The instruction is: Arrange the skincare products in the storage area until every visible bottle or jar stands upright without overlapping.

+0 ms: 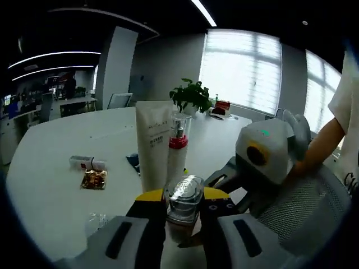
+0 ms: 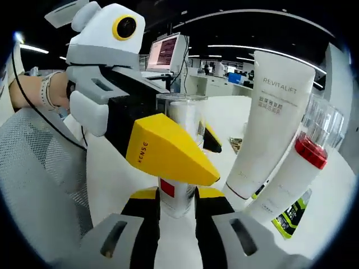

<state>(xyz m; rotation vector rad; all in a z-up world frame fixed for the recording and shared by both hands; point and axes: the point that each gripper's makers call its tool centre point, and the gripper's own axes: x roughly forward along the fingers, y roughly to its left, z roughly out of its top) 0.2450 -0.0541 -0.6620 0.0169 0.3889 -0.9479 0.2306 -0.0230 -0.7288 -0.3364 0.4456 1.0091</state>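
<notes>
We are gripping a clear-capped bottle (image 1: 183, 197) with the left gripper (image 1: 184, 205), its jaws closed on the cap. At twelve o'clock, a white tube (image 1: 152, 143) and a red-collared pump bottle (image 1: 177, 147) are standing upright on the white table (image 1: 56, 168). The right gripper (image 2: 176, 203) is pinching the same bottle (image 2: 180, 120) lower down.

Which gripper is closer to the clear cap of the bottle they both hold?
Left. The left gripper clamps the bottle right by its cap; the right gripper holds it lower down, near the base.
</notes>
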